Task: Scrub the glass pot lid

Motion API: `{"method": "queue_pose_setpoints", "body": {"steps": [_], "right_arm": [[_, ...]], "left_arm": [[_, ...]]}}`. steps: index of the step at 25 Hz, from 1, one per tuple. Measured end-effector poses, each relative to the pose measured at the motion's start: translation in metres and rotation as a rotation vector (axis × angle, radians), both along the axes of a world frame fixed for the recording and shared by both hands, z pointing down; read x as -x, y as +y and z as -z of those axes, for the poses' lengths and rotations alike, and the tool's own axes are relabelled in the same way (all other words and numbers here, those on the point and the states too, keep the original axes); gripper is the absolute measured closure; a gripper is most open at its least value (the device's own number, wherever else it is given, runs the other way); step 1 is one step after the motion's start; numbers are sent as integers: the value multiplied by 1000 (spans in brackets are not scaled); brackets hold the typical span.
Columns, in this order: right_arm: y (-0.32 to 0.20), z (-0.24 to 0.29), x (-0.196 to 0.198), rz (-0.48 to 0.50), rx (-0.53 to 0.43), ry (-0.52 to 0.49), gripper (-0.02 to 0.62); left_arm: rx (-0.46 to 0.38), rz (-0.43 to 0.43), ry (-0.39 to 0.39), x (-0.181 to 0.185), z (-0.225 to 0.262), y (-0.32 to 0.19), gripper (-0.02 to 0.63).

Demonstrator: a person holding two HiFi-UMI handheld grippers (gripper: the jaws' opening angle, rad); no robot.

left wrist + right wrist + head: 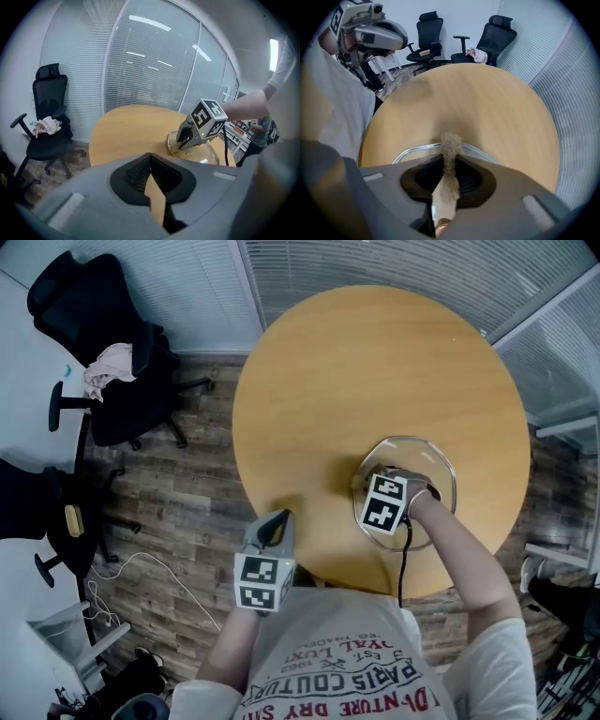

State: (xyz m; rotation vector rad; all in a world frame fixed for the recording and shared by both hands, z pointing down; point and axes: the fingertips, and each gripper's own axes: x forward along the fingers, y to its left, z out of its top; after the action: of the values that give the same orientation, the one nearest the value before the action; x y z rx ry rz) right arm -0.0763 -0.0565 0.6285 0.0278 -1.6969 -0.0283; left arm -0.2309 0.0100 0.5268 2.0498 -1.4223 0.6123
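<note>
A glass pot lid (442, 471) lies flat on the round wooden table (375, 371), near its front right. My right gripper (370, 480) is over the lid's left part, shut on a tan scouring pad (451, 142) that sticks out past the fingertips above the lid's rim (410, 153). My left gripper (278, 520) hovers at the table's front-left edge, well apart from the lid, shut with nothing in it. In the left gripper view its jaws (150, 157) meet at the tips, and the right gripper (202, 124) stands on the lid (208, 154) ahead.
Two black office chairs (122, 381) stand left of the table on the wooden floor, one with a pink cloth (108, 368) on it. Blinds and glass walls (375, 268) run behind the table. White cables (141, 568) lie on the floor at the left.
</note>
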Motion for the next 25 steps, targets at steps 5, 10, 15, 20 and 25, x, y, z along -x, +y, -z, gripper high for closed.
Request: {"method": "queue_pose_setpoints", "body": {"steps": [5,10,15,20,25], "right_arm": [[20,1,-4,93,-4,2,520],[33,0,-5,146,-5,1,520],[50,1,-10,210,8,-5,520],[74,0,-19,267,32,-19,520],[94,2,-31,302,54,-42,520]], "left_arm": [[-3,5,0,-1,0,10,598],[-8,9,-6,-2,-1,13,600],[11,-3,-17,-14,-2,19,598],[-7,-15,-29,-31,-2,23,598],[0,-17,-20,-50,-3,34,598]]}}
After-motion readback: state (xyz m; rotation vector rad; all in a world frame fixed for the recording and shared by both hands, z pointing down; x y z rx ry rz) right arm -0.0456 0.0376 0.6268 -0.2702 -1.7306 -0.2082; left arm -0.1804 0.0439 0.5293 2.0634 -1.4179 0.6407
